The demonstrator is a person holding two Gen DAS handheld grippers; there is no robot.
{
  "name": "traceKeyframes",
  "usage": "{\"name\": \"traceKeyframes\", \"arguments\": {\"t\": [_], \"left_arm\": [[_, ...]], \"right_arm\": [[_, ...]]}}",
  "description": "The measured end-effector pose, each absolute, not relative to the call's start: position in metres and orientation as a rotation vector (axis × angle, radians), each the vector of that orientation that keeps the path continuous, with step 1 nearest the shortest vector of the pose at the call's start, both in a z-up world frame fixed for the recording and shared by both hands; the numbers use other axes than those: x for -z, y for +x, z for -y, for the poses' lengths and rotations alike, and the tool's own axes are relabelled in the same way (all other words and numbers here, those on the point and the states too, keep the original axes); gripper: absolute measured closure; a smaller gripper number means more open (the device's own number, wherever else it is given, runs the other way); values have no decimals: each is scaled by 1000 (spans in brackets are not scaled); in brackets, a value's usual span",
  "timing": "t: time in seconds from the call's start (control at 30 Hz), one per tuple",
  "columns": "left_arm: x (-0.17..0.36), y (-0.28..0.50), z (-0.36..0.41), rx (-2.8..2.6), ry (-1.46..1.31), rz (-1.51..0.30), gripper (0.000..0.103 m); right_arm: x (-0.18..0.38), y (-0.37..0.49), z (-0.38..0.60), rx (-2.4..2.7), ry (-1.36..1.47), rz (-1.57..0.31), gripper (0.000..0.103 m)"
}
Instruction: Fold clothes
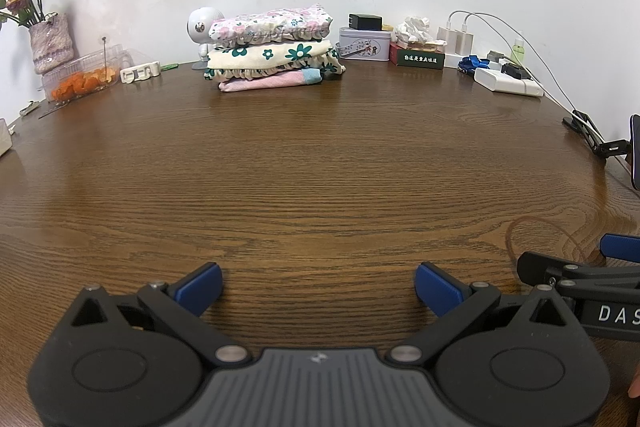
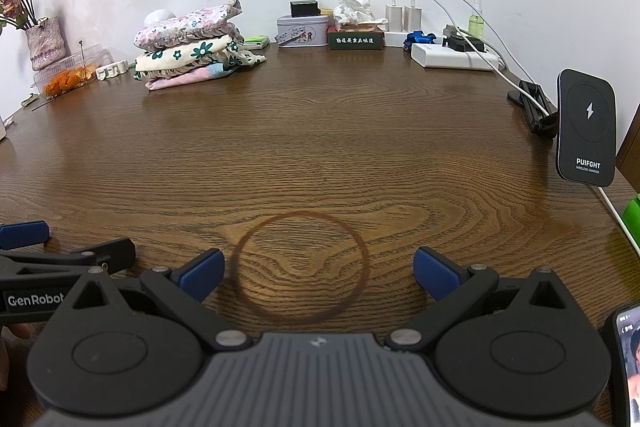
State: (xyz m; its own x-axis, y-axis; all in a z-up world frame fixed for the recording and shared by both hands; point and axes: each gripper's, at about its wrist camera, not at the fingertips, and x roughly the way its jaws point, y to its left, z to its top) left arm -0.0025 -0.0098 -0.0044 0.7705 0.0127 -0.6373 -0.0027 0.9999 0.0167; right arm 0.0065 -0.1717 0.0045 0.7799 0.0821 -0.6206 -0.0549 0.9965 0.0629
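Both grippers hover low over the bare near worktop [image 1: 320,167], side by side, the left gripper [image 1: 318,285] and right gripper [image 2: 318,273] each spread wide and holding nothing. The clothes [image 1: 274,53] sit well apart at the far edge, already a folded stack. They look light, soft and floppy; a pinch at a hem or corner would probably hold best, though the ruffled edges may slip.

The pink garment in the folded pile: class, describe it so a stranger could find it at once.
Look along the far edge of the wooden table, by the white wall. A pile of folded clothes sits there; the pink garment lies at the bottom, plain with a blue end, unlike the two floral pieces above.
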Motion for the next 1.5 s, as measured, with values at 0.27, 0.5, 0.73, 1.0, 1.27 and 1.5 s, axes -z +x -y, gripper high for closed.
{"name": "traceKeyframes", "arguments": {"t": [0.27,0.5,0.73,1.0,1.27,1.5], "left_arm": [[15,2,43,-33,8,-691,0],[8,18,32,-55,57,-644,1],[-20,115,-24,-7,131,-493,1],[-27,277,-97,-58,40,-551,6],[-31,323,-132,68,-199,-663,103],[-183,208,-125,231,-269,-203,103]], "right_arm": [[3,7,169,-36,4,-685,1],[0,13,173,-177,24,-654,0],[-29,105,147,-320,24,-586,1],[-37,277,79,-367,-119,-552,17],[-34,343,64,-440,-58,-574,102],[-186,244,99,-534,42,-206,103]]}}
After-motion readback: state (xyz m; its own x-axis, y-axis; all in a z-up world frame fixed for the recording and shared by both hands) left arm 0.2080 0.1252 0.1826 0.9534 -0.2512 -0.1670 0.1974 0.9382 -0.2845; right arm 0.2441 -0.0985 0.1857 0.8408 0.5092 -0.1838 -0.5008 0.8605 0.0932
